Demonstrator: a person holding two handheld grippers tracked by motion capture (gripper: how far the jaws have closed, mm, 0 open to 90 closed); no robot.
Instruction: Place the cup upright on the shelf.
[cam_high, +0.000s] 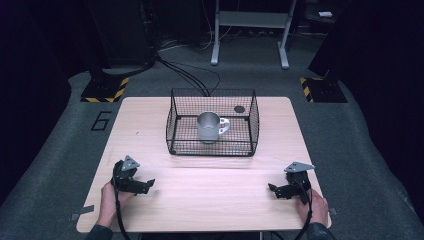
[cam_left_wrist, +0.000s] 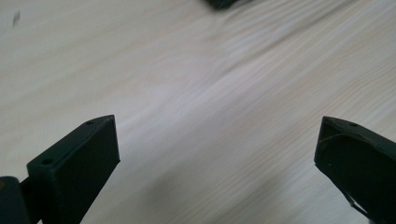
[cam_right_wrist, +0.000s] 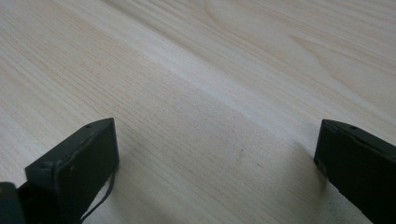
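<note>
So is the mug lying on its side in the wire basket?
No, the mug stands upright inside the wire basket, open mouth up and handle toward the right.

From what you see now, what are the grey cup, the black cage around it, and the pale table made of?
Grey handled mug: likely metal, matt silver sheen. Black mesh basket: thin wire grid, probably coated steel. Pale table: wood or wood-look laminate; straight grain lines show in both gripper views, smooth finish.

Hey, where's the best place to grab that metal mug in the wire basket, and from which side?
Probably the rim, from straight above. The mug stands upright with its mouth open, and the wire basket walls it in on every side, leaving the top free. One jaw inside, one outside, opposite the handle, which points right.
</note>
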